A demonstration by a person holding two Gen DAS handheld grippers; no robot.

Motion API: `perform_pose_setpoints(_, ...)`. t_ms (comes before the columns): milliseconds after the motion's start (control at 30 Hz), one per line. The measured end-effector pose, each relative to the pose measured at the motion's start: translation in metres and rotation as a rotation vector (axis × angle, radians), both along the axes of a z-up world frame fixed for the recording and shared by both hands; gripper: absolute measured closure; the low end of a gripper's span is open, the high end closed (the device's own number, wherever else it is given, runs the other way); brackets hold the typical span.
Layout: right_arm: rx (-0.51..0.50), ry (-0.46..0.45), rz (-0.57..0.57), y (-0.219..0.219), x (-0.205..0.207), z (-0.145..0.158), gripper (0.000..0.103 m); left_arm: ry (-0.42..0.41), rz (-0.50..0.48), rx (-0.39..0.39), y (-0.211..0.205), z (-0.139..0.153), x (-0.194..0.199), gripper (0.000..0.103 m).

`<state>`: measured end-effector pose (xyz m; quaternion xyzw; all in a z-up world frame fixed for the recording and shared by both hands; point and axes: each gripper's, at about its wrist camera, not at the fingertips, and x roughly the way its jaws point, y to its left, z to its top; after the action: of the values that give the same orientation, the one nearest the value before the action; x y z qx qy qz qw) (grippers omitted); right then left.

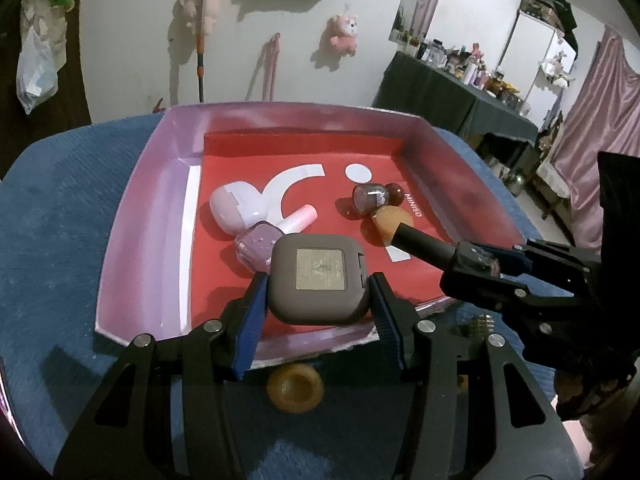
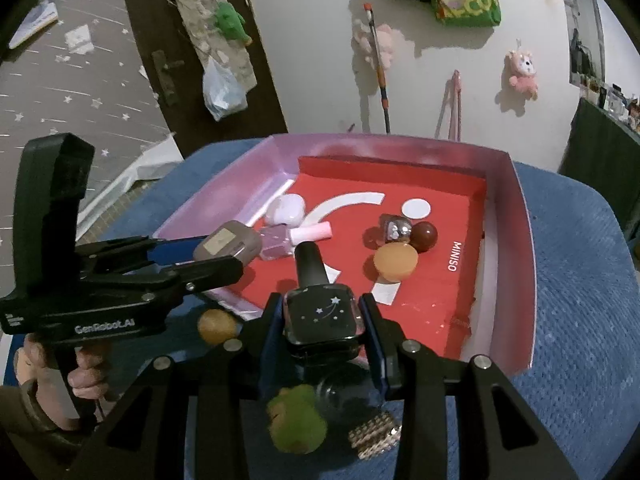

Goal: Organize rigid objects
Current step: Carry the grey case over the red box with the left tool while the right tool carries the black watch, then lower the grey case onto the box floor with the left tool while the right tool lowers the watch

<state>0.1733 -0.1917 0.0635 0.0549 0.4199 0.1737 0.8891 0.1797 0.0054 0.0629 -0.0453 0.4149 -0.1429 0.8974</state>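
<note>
My left gripper (image 1: 318, 280) is shut on a grey-brown square compact case (image 1: 318, 278), held over the front of the pink tray (image 1: 136, 208) with a red floor. My right gripper (image 2: 320, 320) is shut on a black nail polish bottle (image 2: 322, 314) with star marks, its black cap (image 2: 310, 266) pointing into the tray. The tray holds a white earbud case (image 1: 236, 208), a lilac polish bottle with pink cap (image 1: 260, 244), a dark glittery bottle (image 1: 370, 198), a brown ball (image 1: 396, 194) and an orange disc (image 1: 390, 220).
The tray sits on a blue cushion (image 1: 52, 240). On the cushion in front of the tray lie an amber round object (image 1: 295, 390), a green fuzzy object (image 2: 296, 420), a clear dark glass piece (image 2: 344, 394) and a studded metal piece (image 2: 374, 434).
</note>
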Motion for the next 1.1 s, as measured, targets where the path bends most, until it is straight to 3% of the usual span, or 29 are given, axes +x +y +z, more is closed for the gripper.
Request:
perform_pose_setpoints(433,-0.017,0.105,-0.012,-0.003,0.034,-0.029,0.063,0.103,-0.02,0.011,-0.007,-0.028,0.032,0.055)
perform_pose_setpoints(1100,-0.077,0.106,-0.091,-0.002,0.057,-0.045,0.063,0.105,0.014,0.019,-0.012,-0.039,0.054,0.055)
